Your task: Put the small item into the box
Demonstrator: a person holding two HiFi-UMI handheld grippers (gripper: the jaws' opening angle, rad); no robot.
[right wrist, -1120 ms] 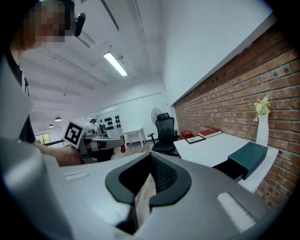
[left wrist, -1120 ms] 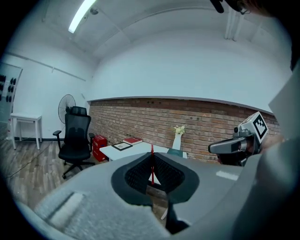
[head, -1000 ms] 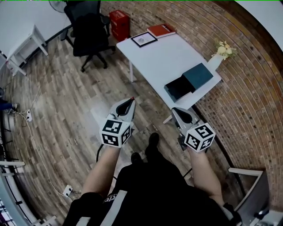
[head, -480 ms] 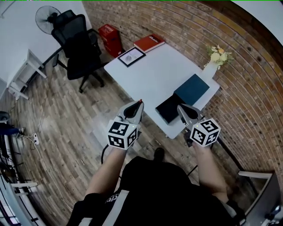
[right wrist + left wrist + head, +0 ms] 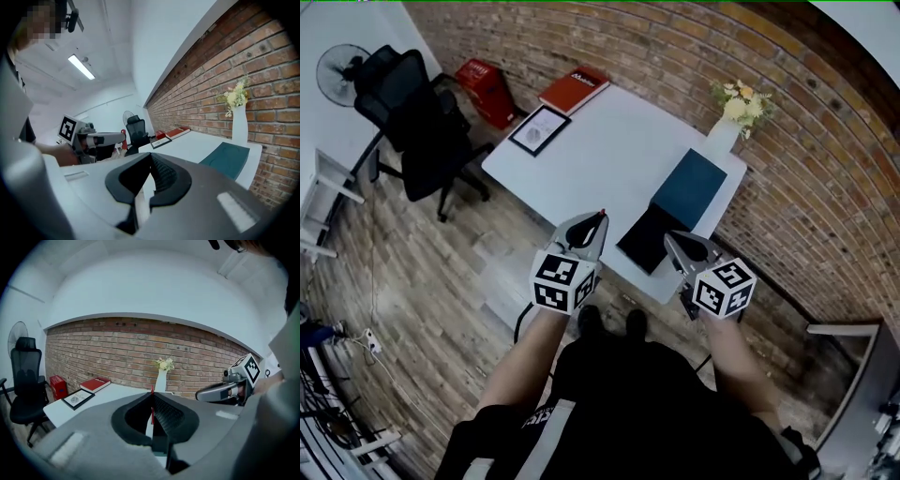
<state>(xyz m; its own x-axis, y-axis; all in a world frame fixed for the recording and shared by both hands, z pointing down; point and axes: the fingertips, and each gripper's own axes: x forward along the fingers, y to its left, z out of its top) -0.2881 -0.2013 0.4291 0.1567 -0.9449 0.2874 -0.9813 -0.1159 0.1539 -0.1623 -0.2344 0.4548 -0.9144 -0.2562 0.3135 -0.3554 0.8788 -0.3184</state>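
The left gripper has its jaws together on a thin red sliver, probably the small item, though too little shows to be sure; the right gripper is closed on nothing. Both hang at centre frame, just short of the open dark box. With so slight a pinch, the sliver could slip out over the floor, or miss the box, which sits at the table edge. The white table also bears a teal lid, vase, frame and book. Brick wall right; chair upper left.
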